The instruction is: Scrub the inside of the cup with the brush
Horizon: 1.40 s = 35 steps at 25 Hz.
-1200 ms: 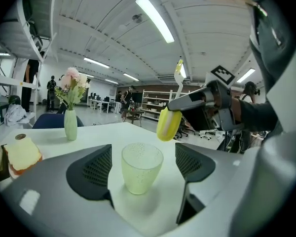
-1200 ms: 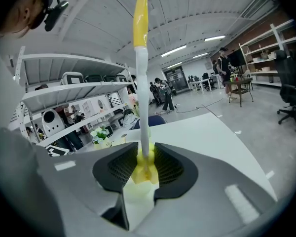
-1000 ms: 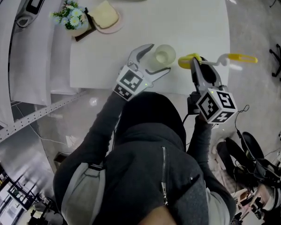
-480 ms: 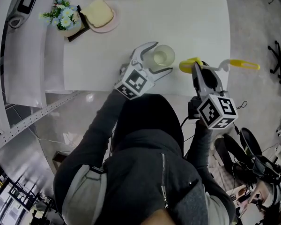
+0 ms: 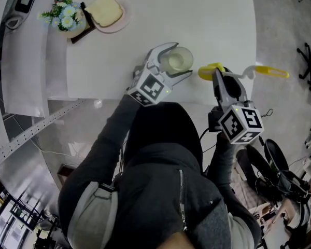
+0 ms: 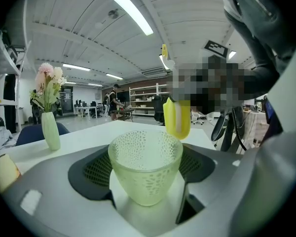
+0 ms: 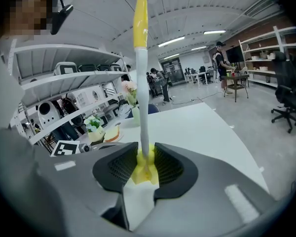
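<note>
READABLE TEXT: none that you can read | left cube (image 5: pixel 147 90): black-and-white square markers, no letters or digits | right cube (image 5: pixel 240 122): the same square patterns | far end of your table (image 5: pixel 217 25): any print too small to tell

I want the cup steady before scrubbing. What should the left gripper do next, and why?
Probably finish closing the left gripper on the cup: its jaws have just been closing with the cup between them, yet the pads seem not to press it. The right gripper clamps the brush.
</note>
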### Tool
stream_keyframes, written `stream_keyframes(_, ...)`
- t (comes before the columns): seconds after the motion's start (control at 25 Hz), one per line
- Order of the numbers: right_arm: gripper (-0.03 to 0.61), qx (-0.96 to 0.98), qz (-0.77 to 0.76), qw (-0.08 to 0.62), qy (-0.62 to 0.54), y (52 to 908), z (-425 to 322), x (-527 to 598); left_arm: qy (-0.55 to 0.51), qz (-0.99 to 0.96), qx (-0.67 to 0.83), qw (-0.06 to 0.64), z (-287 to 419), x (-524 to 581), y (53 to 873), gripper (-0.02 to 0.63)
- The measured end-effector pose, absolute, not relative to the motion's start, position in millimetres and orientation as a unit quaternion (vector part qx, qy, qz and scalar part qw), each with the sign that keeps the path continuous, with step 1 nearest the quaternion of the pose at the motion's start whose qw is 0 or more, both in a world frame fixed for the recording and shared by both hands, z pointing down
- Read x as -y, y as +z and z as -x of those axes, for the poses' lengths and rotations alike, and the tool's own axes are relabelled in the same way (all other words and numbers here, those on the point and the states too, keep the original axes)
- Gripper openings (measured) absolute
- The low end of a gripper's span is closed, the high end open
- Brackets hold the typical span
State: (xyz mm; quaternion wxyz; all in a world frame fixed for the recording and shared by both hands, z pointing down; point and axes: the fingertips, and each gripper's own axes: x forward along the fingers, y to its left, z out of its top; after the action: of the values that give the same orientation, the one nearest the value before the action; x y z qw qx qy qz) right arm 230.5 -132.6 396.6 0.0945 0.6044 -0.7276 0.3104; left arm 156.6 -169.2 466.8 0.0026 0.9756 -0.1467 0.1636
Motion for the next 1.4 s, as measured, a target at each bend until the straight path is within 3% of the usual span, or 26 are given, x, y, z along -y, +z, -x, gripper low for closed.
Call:
stream_keyframes(0.4,0.107,0.771,-0.575,0.084,0.263,359,-217,150,0.165,-0.975,0.148,0.005,-157,171,470,0.394)
stream_keyframes(0.64,0.107,0.834,-0.501,0.121,0.196,331,-172,167,0.165,-0.975,0.148,0.005,-158,170,472,0.394)
stream_keyframes(0.96,0.107,0.863,-0.438,0.201,0.151,354,-145,176,0.162,-0.976,0.146,0.002,-161,169,472,0.393)
stream_keyframes(1.4,0.106,0.873,-0.414,0.208,0.156,377,-124,178,0.156,-0.977,0.147,0.006,-151,168,475,0.393)
